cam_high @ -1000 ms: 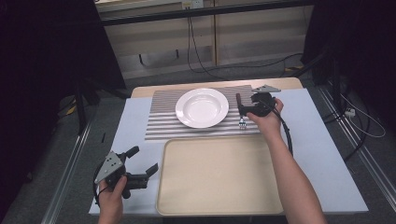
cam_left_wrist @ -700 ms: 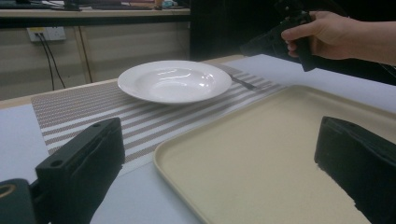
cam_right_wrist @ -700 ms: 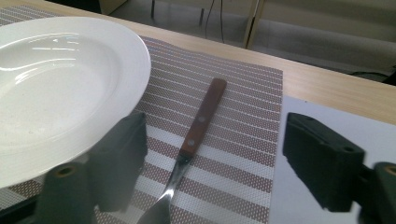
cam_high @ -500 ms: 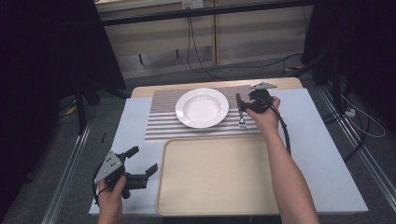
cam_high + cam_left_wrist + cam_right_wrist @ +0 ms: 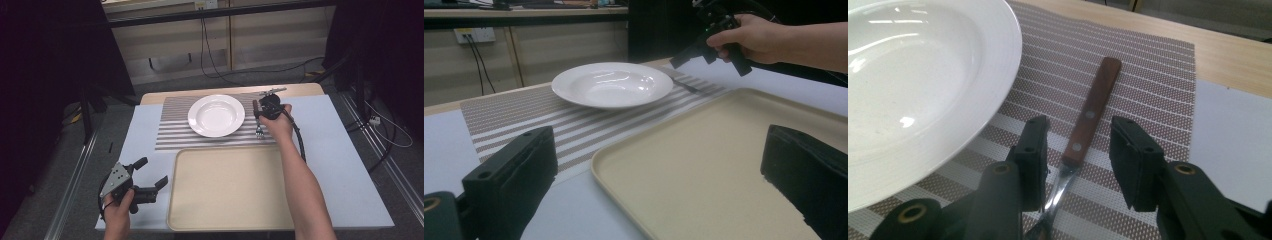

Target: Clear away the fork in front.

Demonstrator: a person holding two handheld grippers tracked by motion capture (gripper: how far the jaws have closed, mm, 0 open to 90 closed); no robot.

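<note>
Grasp step: right gripper (image 5: 1075, 162) straddles fork (image 5: 1083, 130) at the neck, jaws just been closing, fork between, pads not yet touching. Fork lies on striped placemat (image 5: 175, 131) near tabletop's far edge, right of plate (image 5: 216, 116). Left gripper (image 5: 150, 175) open, idle by tray (image 5: 230, 200). Next: finish clamping, lift

White plate (image 5: 612, 84) on striped placemat (image 5: 524, 117)
</note>
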